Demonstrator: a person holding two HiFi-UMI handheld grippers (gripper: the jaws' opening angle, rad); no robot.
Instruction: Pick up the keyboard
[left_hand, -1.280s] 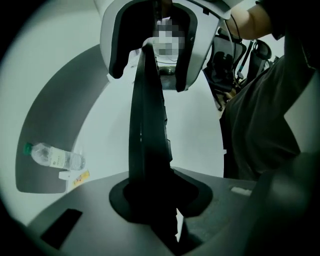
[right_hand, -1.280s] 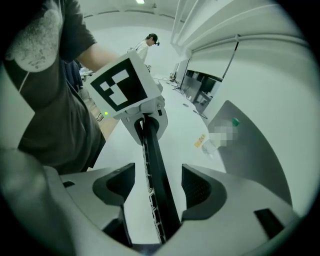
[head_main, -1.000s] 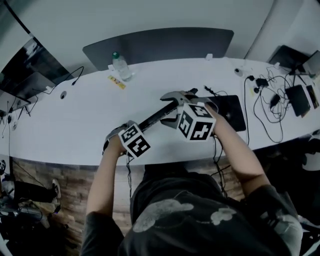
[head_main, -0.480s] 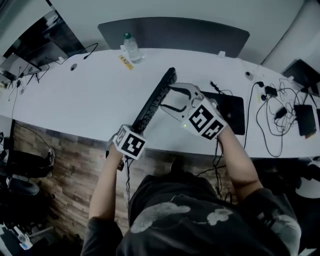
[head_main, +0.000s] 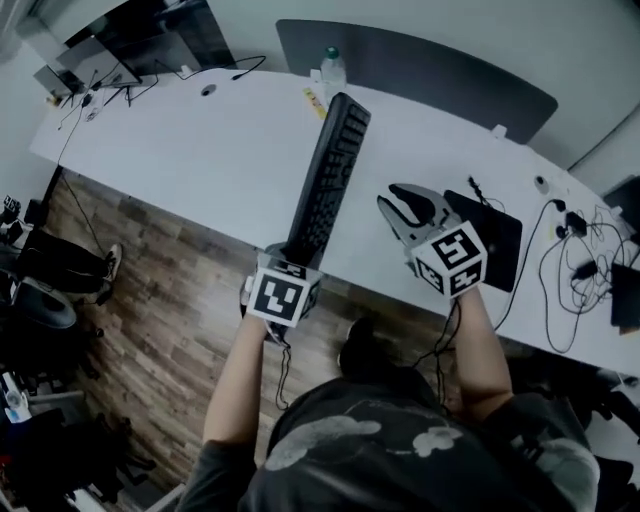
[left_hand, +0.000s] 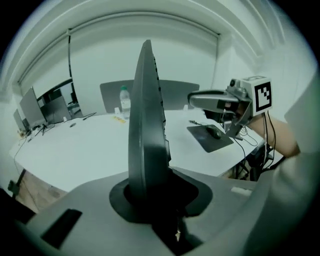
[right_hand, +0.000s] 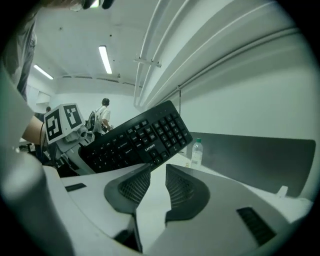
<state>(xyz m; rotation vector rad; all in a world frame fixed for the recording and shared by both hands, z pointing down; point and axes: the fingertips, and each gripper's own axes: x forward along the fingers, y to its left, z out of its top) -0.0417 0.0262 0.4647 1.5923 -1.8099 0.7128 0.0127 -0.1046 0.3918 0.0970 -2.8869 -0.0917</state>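
We hold the long black plastic keyboard (head_main: 330, 175) by its near end in the clenched left hand-held gripper (head_main: 292, 258), raised over the near edge of the white counter (head_main: 200, 150); the empty right hand-held gripper (head_main: 402, 206) has just been closing, its jaws slightly apart.

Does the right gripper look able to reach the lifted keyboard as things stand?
Probably yes: the right gripper hangs beside the keyboard with nothing between them, though its fingers, just closing on nothing, must open wider.
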